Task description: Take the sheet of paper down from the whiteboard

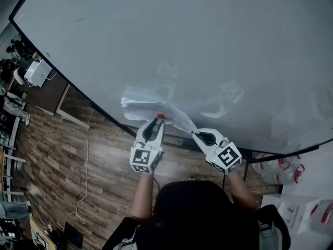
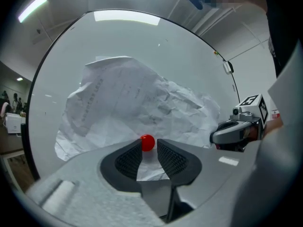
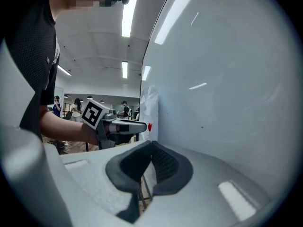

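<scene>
A crumpled white sheet of paper (image 1: 156,104) (image 2: 137,103) lies against the whiteboard (image 1: 182,46) near its lower edge. A small round red magnet (image 1: 161,116) (image 2: 147,142) sits on the sheet's lower part. My left gripper (image 1: 158,122) (image 2: 148,144) is open, with the magnet right at its tips and a gap beside it. My right gripper (image 1: 194,135) (image 3: 151,145) is shut on the sheet's right edge, and a white strip shows between its pads. In the right gripper view the paper (image 3: 150,108) stands edge-on along the board, with the left gripper (image 3: 128,125) beside it.
The whiteboard's dark frame (image 1: 104,111) runs just below the paper. Wood floor (image 1: 62,155) with a thin cable lies underneath. A desk with a white box (image 1: 37,72) stands far left. Plastic bags with red handles (image 1: 278,168) sit at the right. People (image 3: 75,109) stand far off.
</scene>
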`<state>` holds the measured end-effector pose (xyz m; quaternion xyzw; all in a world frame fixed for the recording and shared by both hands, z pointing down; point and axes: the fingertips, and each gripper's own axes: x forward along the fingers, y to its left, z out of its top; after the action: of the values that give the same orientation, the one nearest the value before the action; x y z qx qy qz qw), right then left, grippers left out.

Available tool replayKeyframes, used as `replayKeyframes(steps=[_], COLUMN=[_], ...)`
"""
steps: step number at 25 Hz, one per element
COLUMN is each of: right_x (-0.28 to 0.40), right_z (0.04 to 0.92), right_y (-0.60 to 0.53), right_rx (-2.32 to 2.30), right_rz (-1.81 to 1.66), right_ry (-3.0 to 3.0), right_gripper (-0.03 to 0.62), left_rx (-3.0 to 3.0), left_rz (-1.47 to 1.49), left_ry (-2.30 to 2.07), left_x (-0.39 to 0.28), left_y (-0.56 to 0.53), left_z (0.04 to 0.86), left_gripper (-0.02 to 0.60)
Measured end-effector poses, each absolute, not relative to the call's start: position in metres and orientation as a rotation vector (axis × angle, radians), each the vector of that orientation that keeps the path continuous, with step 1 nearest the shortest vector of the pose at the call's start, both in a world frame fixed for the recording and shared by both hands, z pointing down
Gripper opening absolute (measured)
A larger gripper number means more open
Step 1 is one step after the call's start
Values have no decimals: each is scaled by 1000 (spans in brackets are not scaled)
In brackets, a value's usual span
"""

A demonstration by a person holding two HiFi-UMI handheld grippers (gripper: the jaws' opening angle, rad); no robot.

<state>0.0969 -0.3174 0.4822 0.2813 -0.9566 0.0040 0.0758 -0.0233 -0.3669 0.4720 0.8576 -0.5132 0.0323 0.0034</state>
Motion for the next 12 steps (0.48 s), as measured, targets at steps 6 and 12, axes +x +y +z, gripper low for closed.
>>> replayKeyframes(steps=[6, 12], right_x=[98, 100], right_z=[484, 486], right_y=[-319, -321], right_rx=[831, 818], right_rz=[13, 15], right_ry=[-2870, -2876], right_gripper=[3, 3], left_rx=[2665, 2657], left_rz=[76, 70], left_ry=[-1709, -1696], left_x=[-28, -22], left_y=[-374, -377], left_z=[469, 473], left_gripper=[126, 126])
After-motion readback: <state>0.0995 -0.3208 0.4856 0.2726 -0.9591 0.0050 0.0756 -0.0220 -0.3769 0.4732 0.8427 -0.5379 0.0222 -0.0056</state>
